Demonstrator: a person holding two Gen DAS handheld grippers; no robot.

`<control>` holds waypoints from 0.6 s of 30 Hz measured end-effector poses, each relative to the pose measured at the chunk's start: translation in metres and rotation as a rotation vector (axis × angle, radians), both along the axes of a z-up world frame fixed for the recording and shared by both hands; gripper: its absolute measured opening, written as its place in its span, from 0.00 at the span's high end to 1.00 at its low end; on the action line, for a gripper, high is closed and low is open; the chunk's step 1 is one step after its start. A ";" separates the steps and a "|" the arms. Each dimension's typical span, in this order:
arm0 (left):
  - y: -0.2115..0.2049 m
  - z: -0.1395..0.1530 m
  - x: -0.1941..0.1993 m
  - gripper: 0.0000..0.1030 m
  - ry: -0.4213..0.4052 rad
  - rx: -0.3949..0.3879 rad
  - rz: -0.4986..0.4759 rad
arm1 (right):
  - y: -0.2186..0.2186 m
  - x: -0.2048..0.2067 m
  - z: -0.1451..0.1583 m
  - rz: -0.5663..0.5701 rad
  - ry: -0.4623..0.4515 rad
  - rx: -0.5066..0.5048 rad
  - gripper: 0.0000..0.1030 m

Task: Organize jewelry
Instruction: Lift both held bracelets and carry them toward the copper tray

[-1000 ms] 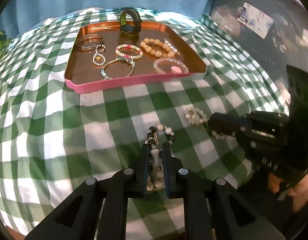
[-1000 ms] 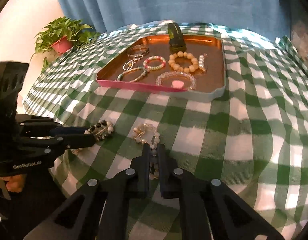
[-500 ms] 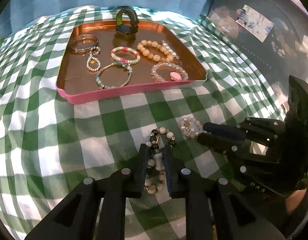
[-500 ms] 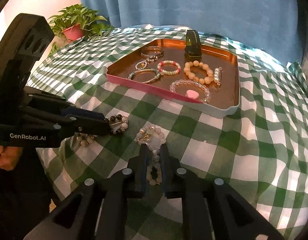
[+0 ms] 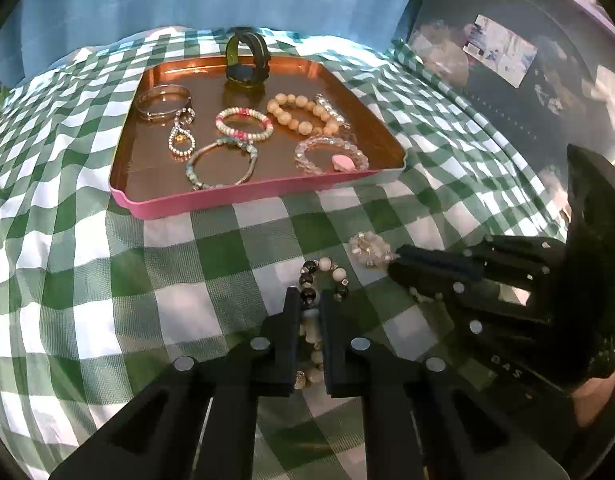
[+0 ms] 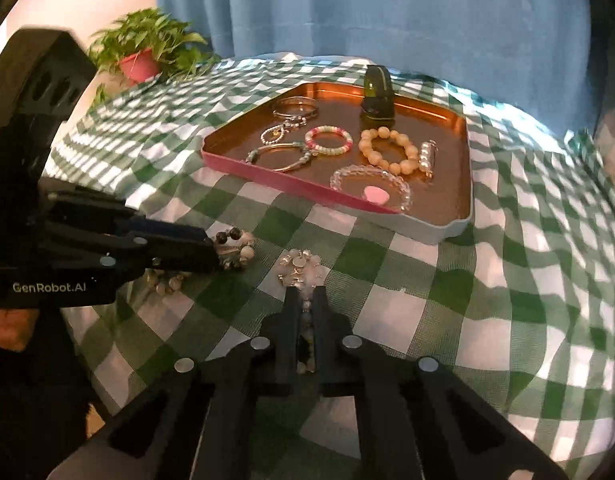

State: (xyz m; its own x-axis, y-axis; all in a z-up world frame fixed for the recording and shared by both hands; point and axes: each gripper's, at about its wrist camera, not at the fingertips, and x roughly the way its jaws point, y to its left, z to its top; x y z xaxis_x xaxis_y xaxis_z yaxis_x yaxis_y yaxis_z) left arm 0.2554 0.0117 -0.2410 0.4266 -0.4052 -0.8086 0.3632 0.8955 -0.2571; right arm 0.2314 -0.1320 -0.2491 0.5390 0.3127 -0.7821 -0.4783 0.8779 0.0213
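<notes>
My left gripper (image 5: 309, 300) is shut on a black-and-white bead bracelet (image 5: 323, 276), held just over the green checked cloth. My right gripper (image 6: 305, 294) is shut on a pale clear-bead bracelet (image 6: 301, 266). Each gripper shows in the other's view: the right one (image 5: 391, 266) at the right, the left one (image 6: 213, 254) at the left. Ahead lies a copper tray with a pink rim (image 5: 235, 200), also in the right wrist view (image 6: 427, 228). It holds several bracelets and a dark green watch (image 5: 247, 62).
A potted plant (image 6: 141, 60) stands at the table's far left. A blue curtain (image 6: 347, 12) hangs behind the table. A dark glass panel (image 5: 527, 80) rises to the right. The cloth (image 6: 527, 280) drapes over the front edge.
Both grippers have lifted with their bracelets and moved forward toward the tray. The tray now looks nearer in both views.
</notes>
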 end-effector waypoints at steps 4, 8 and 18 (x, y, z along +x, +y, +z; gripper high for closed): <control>0.003 0.013 -0.008 0.91 -0.024 -0.003 0.016 | -0.006 -0.002 0.004 -0.040 -0.008 0.020 0.95; 0.011 0.033 -0.015 0.91 -0.043 -0.025 0.079 | -0.013 -0.008 0.017 -0.080 -0.013 0.086 0.95; 0.006 0.078 -0.054 0.91 -0.115 0.015 0.138 | -0.016 -0.040 0.056 -0.155 0.001 0.234 0.95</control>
State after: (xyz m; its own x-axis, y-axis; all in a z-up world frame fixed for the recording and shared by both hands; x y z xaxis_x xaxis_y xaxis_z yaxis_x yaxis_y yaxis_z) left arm 0.2013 0.0176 -0.1630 0.5673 -0.3245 -0.7569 0.2630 0.9424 -0.2069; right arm 0.1918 -0.1481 -0.1927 0.5939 0.3983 -0.6991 -0.3382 0.9120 0.2322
